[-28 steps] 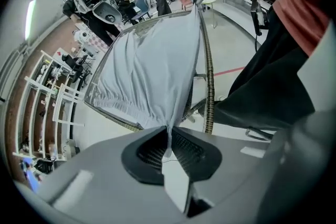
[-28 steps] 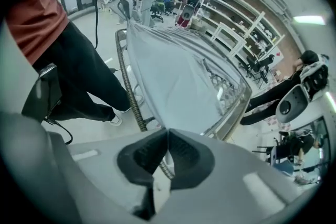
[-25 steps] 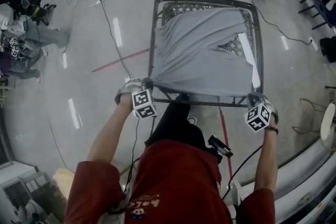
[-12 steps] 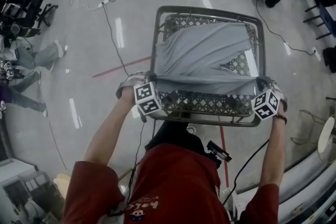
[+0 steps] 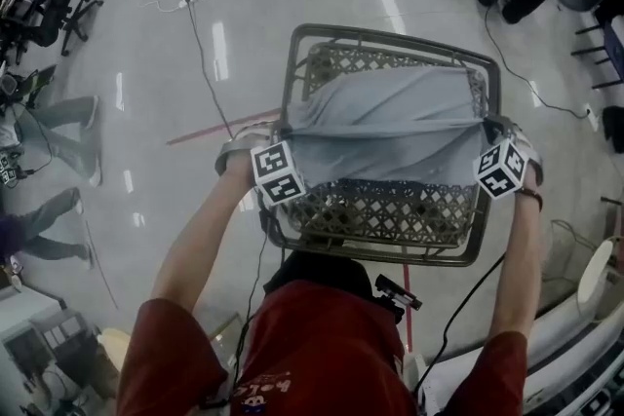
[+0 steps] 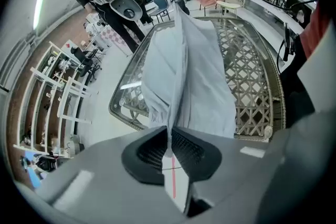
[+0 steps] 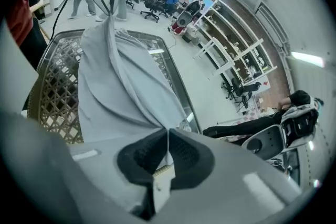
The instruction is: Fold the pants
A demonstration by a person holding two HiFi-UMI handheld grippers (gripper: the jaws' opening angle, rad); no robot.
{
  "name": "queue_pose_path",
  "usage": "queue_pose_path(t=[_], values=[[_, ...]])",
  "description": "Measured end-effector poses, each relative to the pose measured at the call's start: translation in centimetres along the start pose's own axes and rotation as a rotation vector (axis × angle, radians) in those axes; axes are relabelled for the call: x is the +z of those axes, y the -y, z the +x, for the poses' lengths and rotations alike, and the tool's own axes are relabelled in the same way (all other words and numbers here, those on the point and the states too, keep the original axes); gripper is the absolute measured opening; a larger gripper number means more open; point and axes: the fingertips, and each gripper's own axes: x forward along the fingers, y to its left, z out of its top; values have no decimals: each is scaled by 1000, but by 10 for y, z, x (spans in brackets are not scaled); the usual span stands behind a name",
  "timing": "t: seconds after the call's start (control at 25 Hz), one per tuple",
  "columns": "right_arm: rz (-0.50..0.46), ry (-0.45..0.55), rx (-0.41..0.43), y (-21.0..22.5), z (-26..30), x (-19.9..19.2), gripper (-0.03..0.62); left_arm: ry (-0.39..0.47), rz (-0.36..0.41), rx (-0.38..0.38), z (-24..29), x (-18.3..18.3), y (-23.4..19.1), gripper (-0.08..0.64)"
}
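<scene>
While each gripper pinches one end of the same edge of the grey pants (image 5: 390, 122), the first fold is under way but not finished, as I judge it. The left gripper (image 6: 169, 145) has its jaws closed on a thin ridge of cloth. The right gripper (image 7: 167, 148) is likewise clamped on the fabric, so the held edge runs taut between them, raised above the middle of the table (image 5: 382, 254). From that edge the cloth slopes down onto the far half of the table, where the rest of the garment lies spread over the lattice top, reaching close to the far rim. The near half of the table shows bare lattice, which suggests the near portion of the pants is being doubled over the far portion. What is left, by my reading, is to carry the edge toward the far rim of the table, lay it square on the lower layer, let go and smooth it. Whether another fold is needed after that depends on how compact the bundle should be; no flat, finished stack shows yet.
</scene>
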Motion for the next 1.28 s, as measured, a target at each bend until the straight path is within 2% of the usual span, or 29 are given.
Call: queue_pose_path(t=[0.36,0.56,0.76,1.04,1.28], values=[[-90,-29,-8,62,65,40,9,-15,-53,-11,41,-1,-37,35],[-113,-56,10,87,106,58,9,-38,-114,-13,59,-10,-51,37],[-113,-76,56,82,149,68,9,-56,-141,-47,79,-18,-53,37],[-101,-114,92,67,191,68,11,-64,-158,-50,97,-24,-55,49],[-80,-157,90,52,218,53,32,-56,-170,-23,103,-26,-60,106]])
